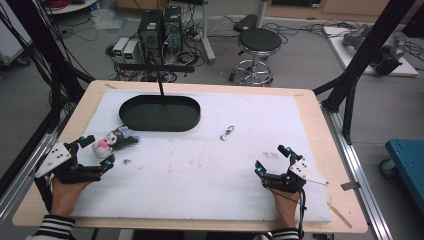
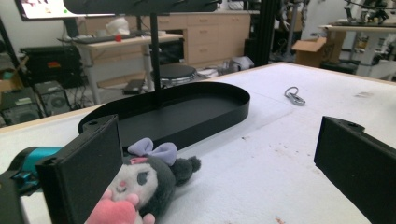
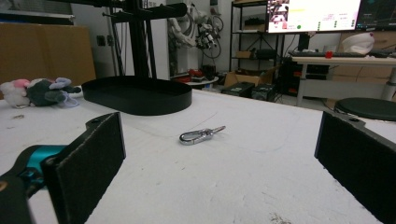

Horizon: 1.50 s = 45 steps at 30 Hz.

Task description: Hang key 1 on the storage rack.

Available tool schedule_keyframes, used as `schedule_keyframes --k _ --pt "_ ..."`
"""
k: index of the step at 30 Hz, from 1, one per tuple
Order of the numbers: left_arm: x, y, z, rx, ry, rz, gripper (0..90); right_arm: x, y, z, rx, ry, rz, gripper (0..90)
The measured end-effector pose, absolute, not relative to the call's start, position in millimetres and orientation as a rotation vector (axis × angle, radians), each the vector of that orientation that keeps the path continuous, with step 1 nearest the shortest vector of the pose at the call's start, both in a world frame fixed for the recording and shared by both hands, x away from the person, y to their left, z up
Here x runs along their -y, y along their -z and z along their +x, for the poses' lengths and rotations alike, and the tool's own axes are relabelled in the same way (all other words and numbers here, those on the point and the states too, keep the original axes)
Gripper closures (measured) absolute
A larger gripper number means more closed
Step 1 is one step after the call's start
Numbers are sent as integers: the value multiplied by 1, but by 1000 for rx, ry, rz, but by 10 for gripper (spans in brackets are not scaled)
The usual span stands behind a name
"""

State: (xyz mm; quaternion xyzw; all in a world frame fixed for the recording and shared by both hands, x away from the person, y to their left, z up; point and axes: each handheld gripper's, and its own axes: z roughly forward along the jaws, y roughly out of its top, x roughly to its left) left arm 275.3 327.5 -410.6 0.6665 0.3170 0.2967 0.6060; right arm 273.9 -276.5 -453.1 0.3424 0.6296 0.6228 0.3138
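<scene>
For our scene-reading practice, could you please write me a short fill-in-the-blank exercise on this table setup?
1. The plush toy lies between the jaws of the ____ tool.
2. The black oval tray holds ____ items.
3. The metal clip lies to the ____ of the tray in the high view.
4. The jaws of the right tool stand ____.

Missing words: left; no; right; open
</scene>
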Motion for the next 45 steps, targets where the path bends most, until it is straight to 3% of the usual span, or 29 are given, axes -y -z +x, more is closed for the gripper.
schedule_keyframes --k 7,18,45 --pt "-331 376 281 -749 -671 1652 17 277 453 274 -1655 -1646 894 11" --pt "-331 351 298 -756 -640 1778 17 277 453 274 -1653 -1652 903 11" --pt "-337 353 363 -920 -554 2133 17 278 453 274 -1649 -1651 898 11"
